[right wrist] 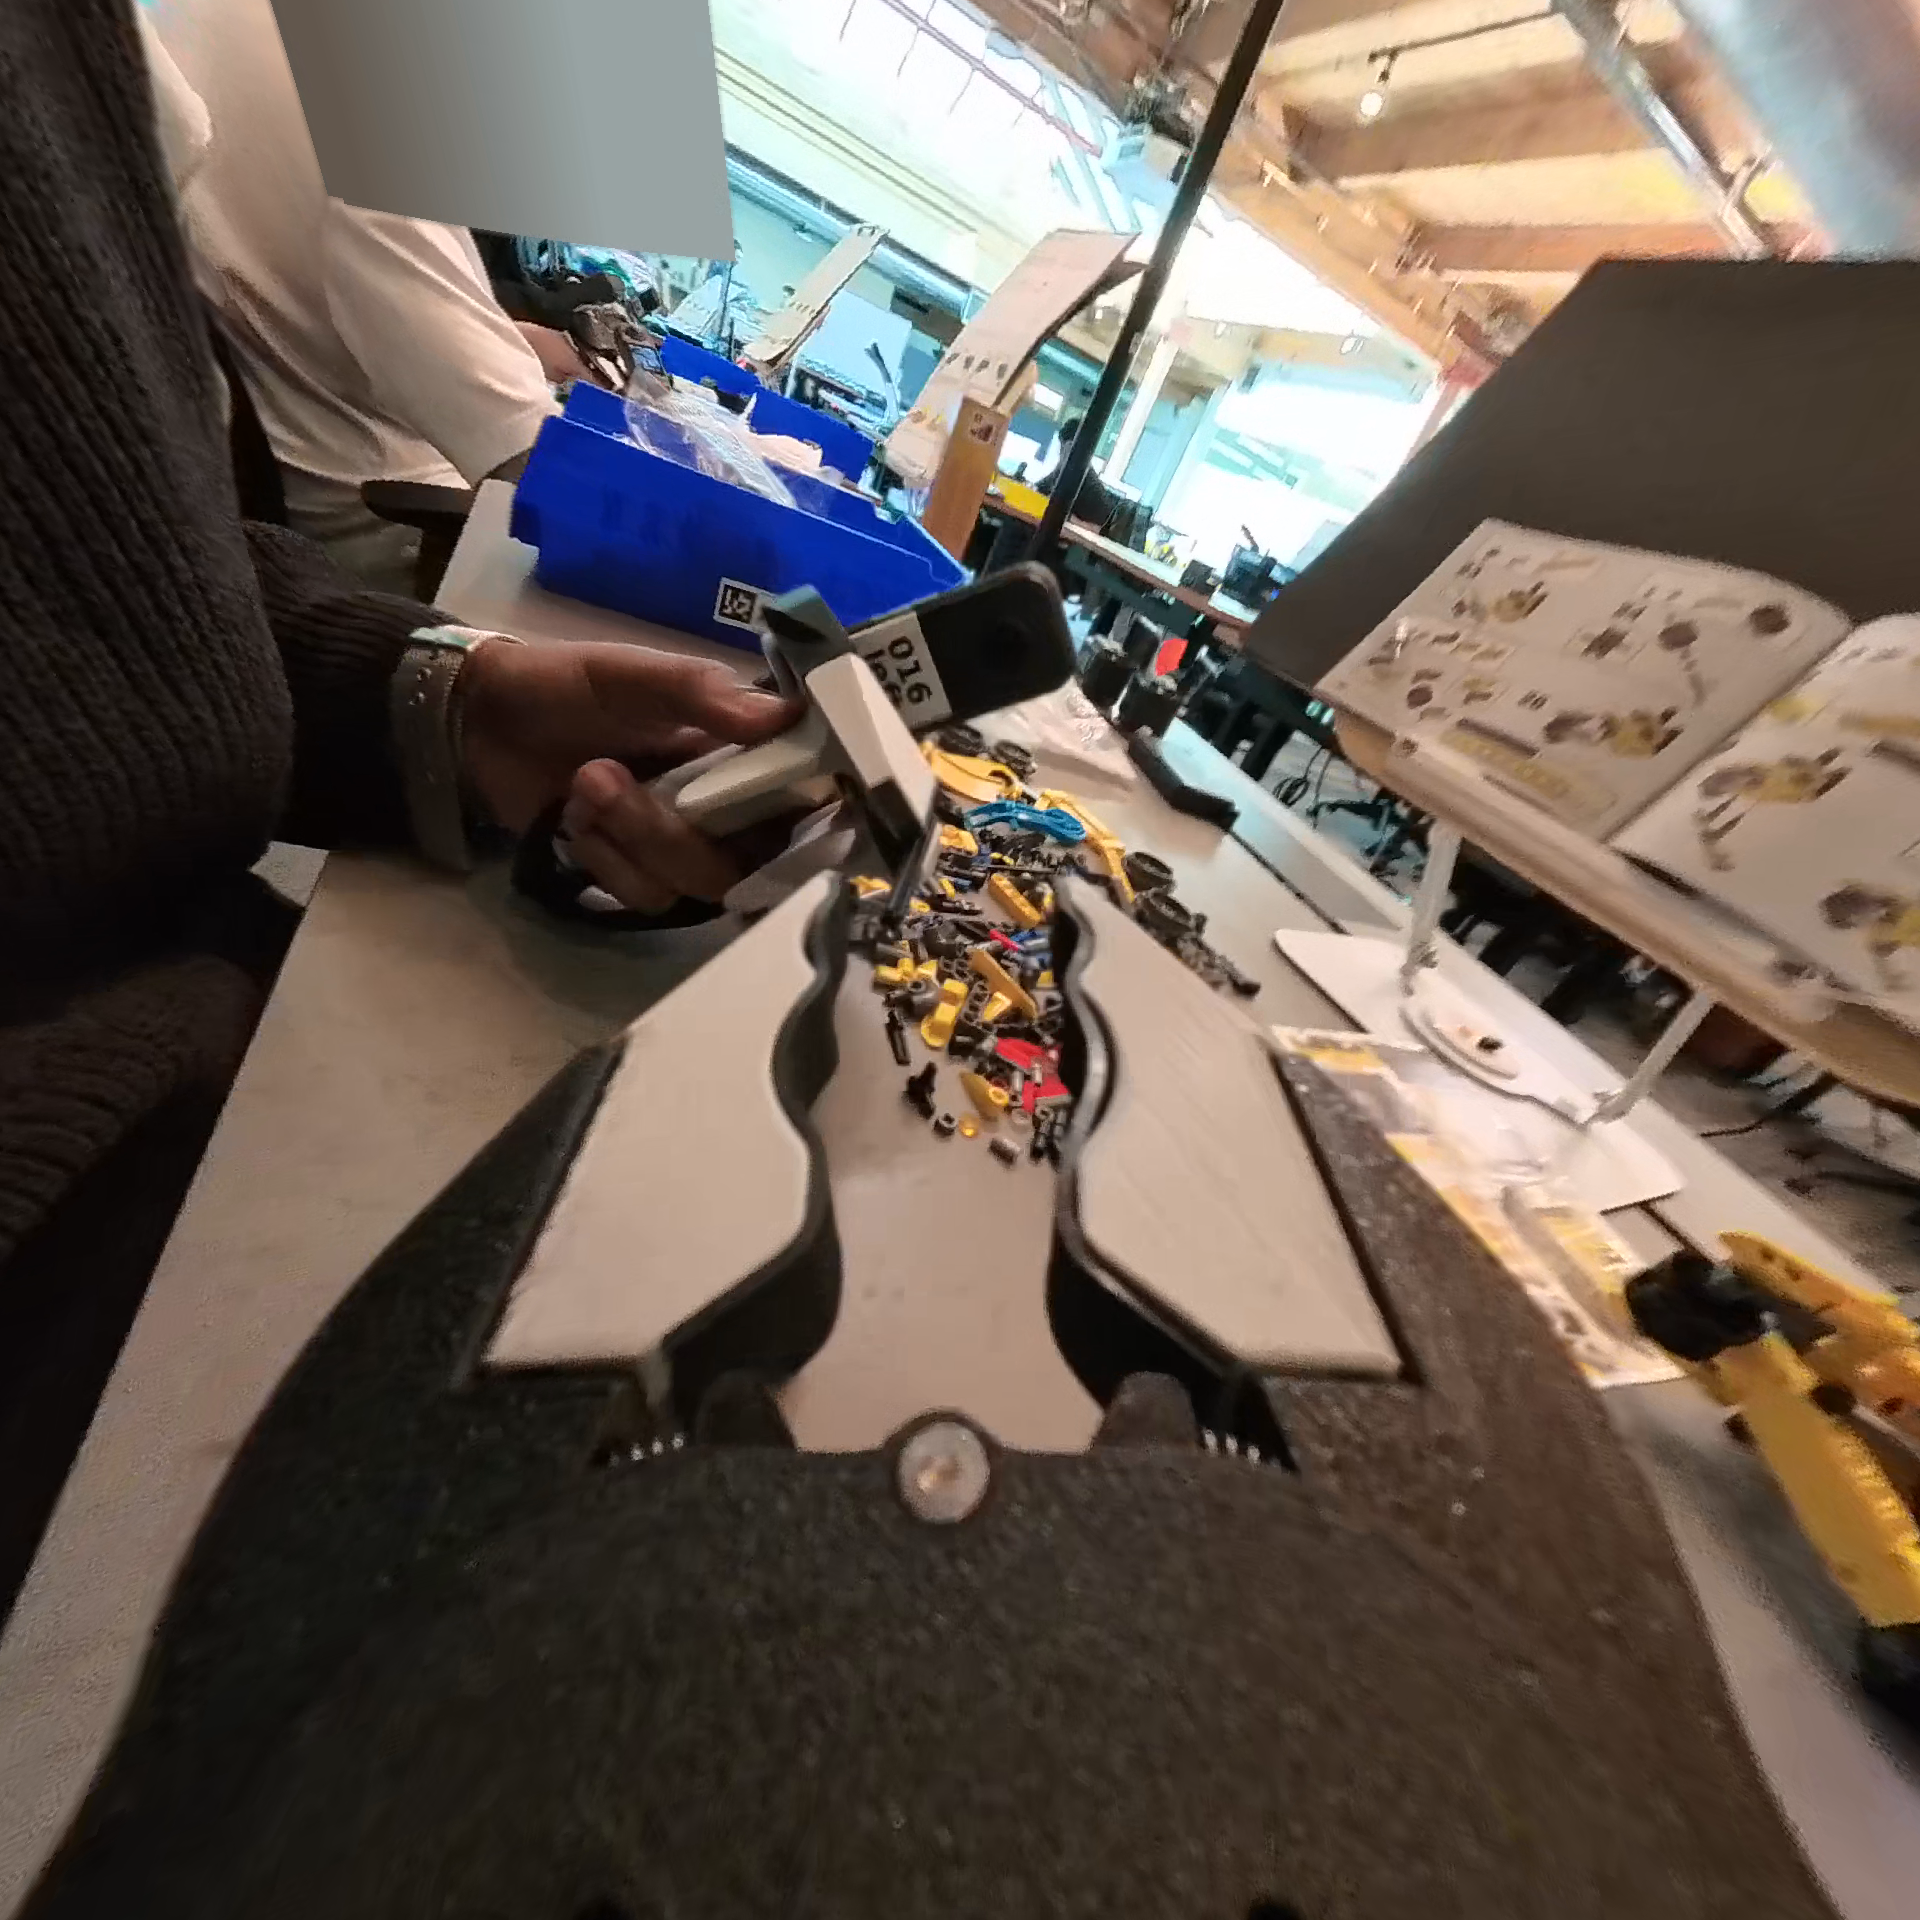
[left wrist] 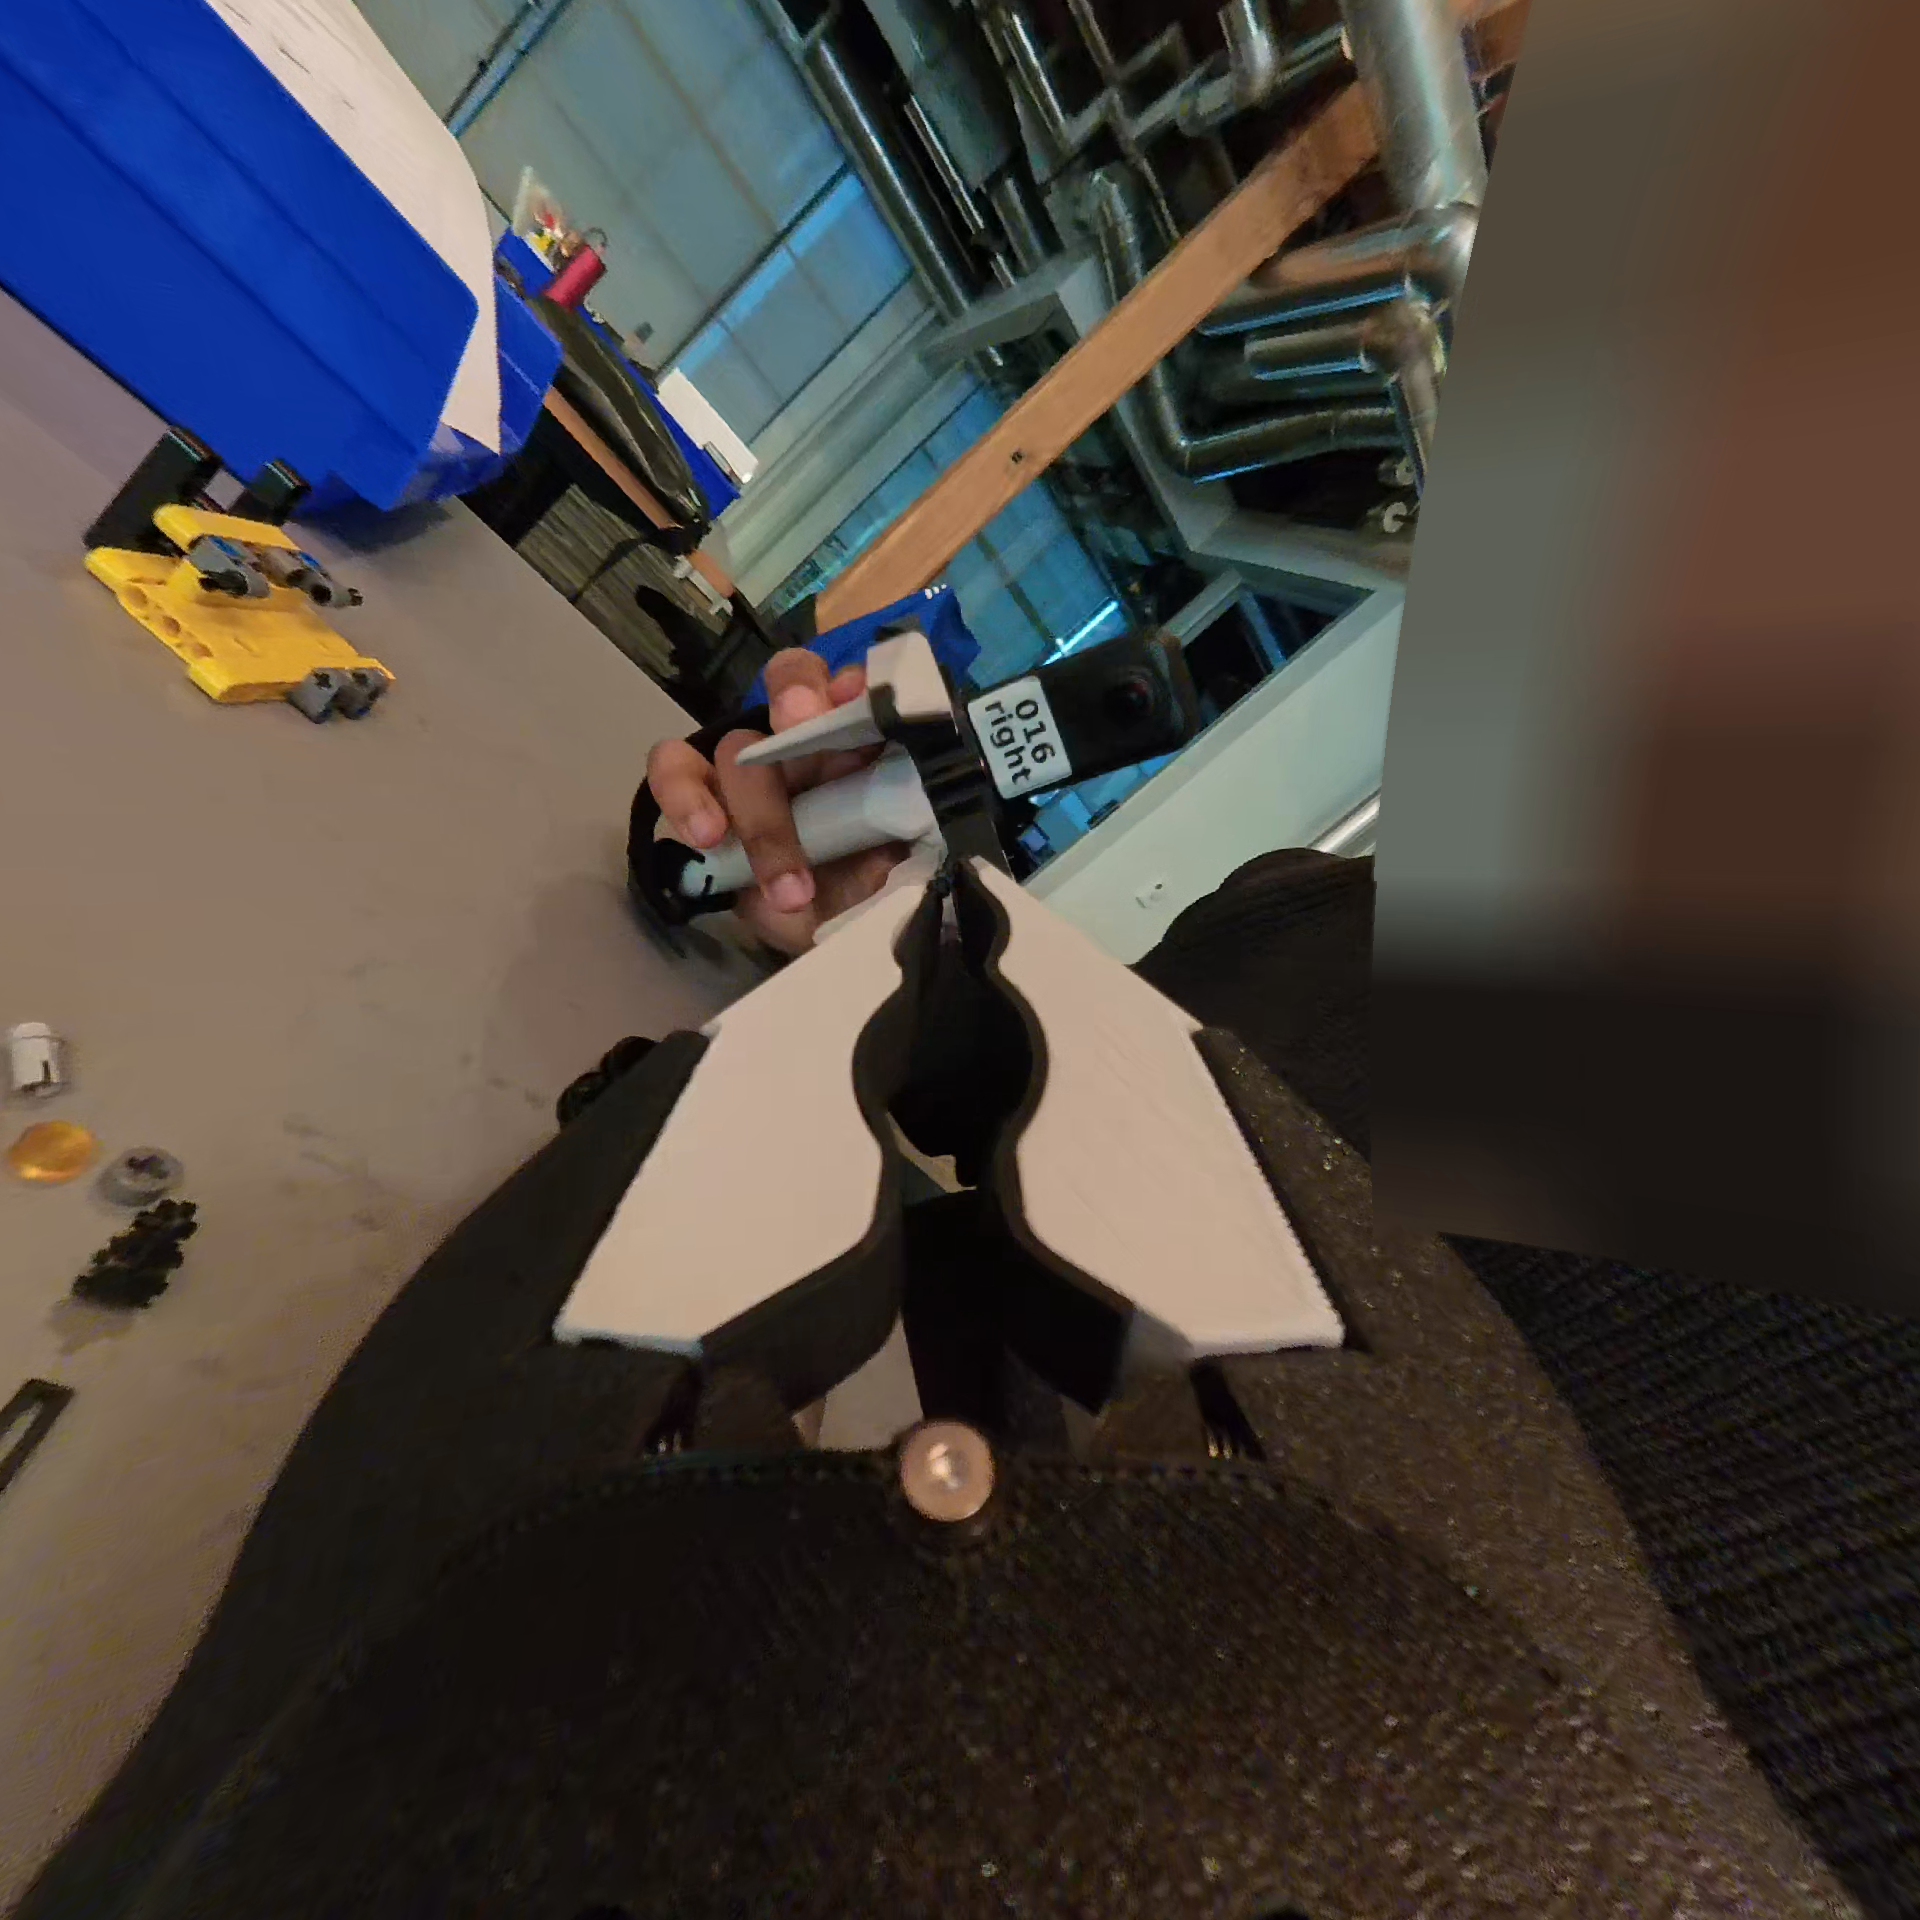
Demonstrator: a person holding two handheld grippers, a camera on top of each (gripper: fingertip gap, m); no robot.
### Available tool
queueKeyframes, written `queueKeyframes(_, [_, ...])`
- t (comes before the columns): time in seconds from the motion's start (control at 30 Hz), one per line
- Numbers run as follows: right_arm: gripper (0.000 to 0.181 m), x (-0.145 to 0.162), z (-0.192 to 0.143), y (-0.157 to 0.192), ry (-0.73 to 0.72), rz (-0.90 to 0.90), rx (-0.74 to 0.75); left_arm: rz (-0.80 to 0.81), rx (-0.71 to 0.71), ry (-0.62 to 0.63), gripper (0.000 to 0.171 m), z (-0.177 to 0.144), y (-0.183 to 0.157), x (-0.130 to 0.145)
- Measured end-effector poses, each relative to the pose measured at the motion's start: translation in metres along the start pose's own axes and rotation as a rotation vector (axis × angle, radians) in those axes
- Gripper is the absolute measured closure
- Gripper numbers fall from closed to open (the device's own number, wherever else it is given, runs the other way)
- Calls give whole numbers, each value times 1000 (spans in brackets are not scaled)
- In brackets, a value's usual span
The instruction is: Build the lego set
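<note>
The grey worktop (right wrist: 395, 1039) carries everything here, and places below are given from it. At its far end stands a blue bin (right wrist: 707, 540), with a person in a pale shirt (right wrist: 364, 343) seated just behind it. Along the worktop's right side an open instruction booklet (right wrist: 1621, 686) rests tilted on a stand whose flat white base (right wrist: 1371, 977) sits on the surface. The right gripper (right wrist: 945, 883) hangs low over the middle of the worktop with its fingers spread apart and nothing between them; through the gap shows a heap of small building pieces (right wrist: 977, 977), yellow, black, red and blue. The left gripper (left wrist: 951, 883) is raised off the worktop's near side, its tips pressed together on a thin dark strand; what that strand is cannot be told. A hand (right wrist: 623, 769) with a grey wristband holds this gripper's handle just beside the heap. A yellow and black model part (right wrist: 1808, 1403) lies at the worktop's right edge. A yellow plate assembly (left wrist: 249, 623) lies near the blue bin. At the worktop's left edge sit a small white peg (left wrist: 36, 1060), a gold disc (left wrist: 52, 1151), a grey round piece (left wrist: 140, 1176) and a black cluster (left wrist: 140, 1252).
</note>
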State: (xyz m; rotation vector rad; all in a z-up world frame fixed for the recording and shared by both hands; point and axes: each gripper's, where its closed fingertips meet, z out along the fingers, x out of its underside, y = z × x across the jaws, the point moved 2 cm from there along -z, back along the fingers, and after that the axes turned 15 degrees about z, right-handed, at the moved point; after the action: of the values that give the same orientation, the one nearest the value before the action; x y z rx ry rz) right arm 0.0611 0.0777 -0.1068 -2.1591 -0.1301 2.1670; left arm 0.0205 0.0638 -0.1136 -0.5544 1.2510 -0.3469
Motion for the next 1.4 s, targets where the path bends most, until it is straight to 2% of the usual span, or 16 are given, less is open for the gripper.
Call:
queueKeyframes(0.07, [153, -2, 0, 3, -19, -47, 5, -31, 26, -16, 171, -1, -1, -1])
queueKeyframes(0.43, [175, -2, 2, 11, -9, -133, 1, -68, 74, -23, 171, 0, -4, -1])
queueKeyframes(0.83, [177, 0, 6, 8, 8, -115, 29, -42, 29, -19, 171, -1, 1, -1])
queueKeyframes(1.13, [178, -2, 4, 5, 38, -35, 41, -34, 25, -3, 171, 2, 0, 1])
queueKeyframes(1.2, [178, 2, 5, 1, 68, -13, 51, 2, -42, 24, 147, 3, 7, 4])
queueKeyframes(1.23, [178, 2, 4, -2, 77, -3, 65, 26, -66, 41, 141, 4, 8, 5])
queueKeyframes(1.33, [178, 0, -4, -15, 134, 72, 88, 153, -189, 97, 130, 3, 14, 7])
queueKeyframes(1.4, [178, 6, -10, -25, 267, 139, 105, 262, -286, 144, 130, 1, 18, 9])
